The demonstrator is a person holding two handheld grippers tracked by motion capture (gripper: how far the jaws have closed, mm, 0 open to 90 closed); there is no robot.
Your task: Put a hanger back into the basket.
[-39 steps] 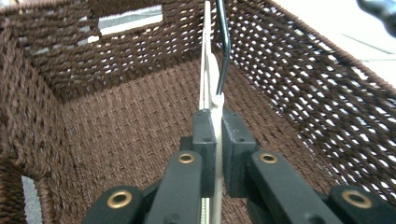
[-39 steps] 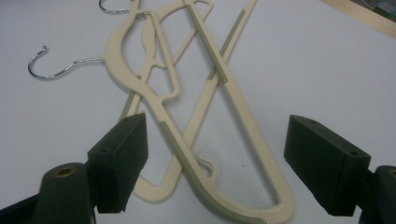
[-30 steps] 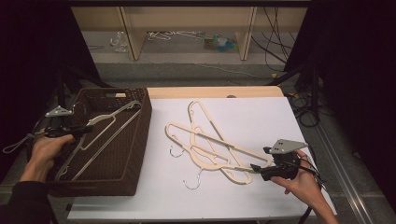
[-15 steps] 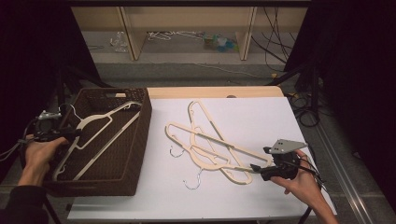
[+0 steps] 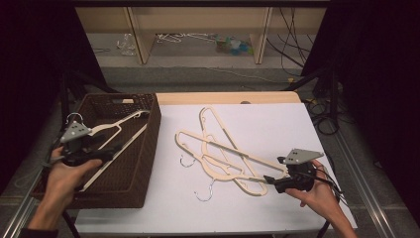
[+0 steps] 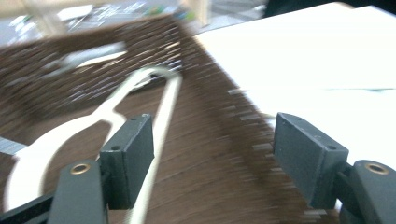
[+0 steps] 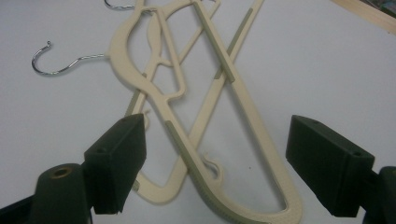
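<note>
A cream hanger (image 5: 119, 126) lies inside the dark wicker basket (image 5: 148, 148) at the table's left. My left gripper (image 5: 116, 148) hovers over it. Its jaws have just been opening and now stand wide, with nothing pressed between them. In the left gripper view, one arm of the hanger (image 6: 112, 109) runs under the left jaw of that gripper (image 6: 215, 144). Two more cream hangers (image 5: 223, 153) lie crossed on the white table top (image 5: 277, 129). My right gripper (image 5: 270, 178) is open at their near right end. The hangers' rounded corners (image 7: 243, 116) lie between its spread jaws (image 7: 222, 140).
The basket takes up the table's left side, and its right wall borders the white sheet. Metal hooks (image 5: 203, 193) of the hangers point toward the near edge. Beyond the table's far edge stands a wooden shelf (image 5: 198, 29), and cables (image 5: 322, 109) hang at the right.
My left gripper has opened and let go of the hanger, which now rests in the basket. The left hand has shifted rightward over the basket. The right gripper has not moved.
</note>
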